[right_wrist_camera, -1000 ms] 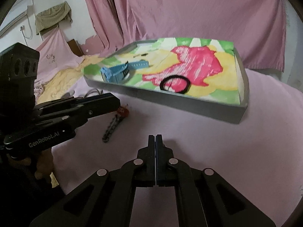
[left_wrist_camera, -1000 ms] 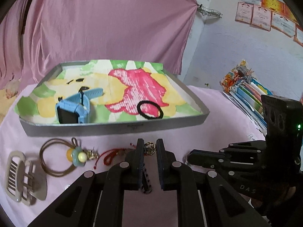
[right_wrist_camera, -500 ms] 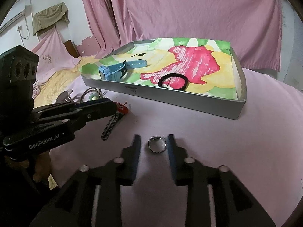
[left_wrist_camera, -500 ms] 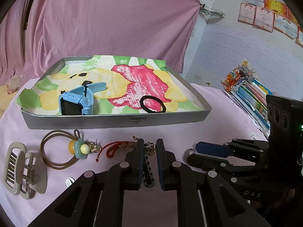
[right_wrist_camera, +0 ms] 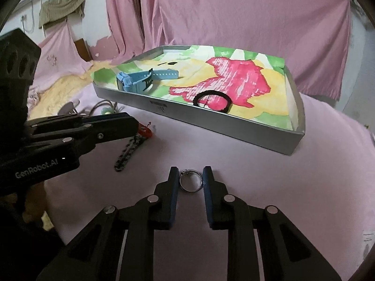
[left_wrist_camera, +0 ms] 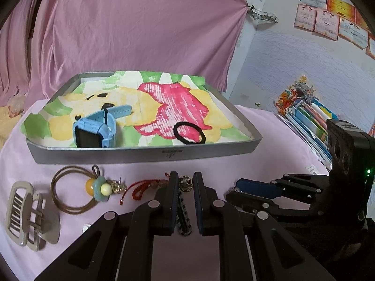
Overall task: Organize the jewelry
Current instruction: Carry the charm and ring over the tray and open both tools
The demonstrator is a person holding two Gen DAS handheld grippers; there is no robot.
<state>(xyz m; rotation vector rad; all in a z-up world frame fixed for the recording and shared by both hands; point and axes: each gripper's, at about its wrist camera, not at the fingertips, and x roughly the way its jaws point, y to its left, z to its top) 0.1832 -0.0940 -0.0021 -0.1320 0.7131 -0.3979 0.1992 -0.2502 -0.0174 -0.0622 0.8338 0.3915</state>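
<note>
A silver ring (right_wrist_camera: 191, 182) lies on the pink cloth between the fingers of my right gripper (right_wrist_camera: 191, 175). Its jaws are closing, and both pads sit against the ring's sides. My left gripper (left_wrist_camera: 186, 182) hovers over a dark chain bracelet (left_wrist_camera: 183, 220) with a small bell (left_wrist_camera: 185, 182). Its jaws stand a narrow gap apart, and the right pad is clear of the chain. The grey tray (left_wrist_camera: 145, 157) with a painted paper lining holds a blue watch (left_wrist_camera: 96, 131) and a black hair tie (left_wrist_camera: 189, 135). The right wrist view shows the same tray (right_wrist_camera: 211, 121) just beyond the ring.
Left of the chain on the cloth lie a red cord bracelet (left_wrist_camera: 143, 187), a brown hair tie with beads (left_wrist_camera: 77, 192) and a beige claw clip (left_wrist_camera: 25, 213). A stack of books (left_wrist_camera: 309, 121) sits at the right by the wall. Pink curtains hang behind.
My right gripper went from shut to wide open around the ring, then narrowed onto it. The left gripper kept its narrow gap over the chain.
</note>
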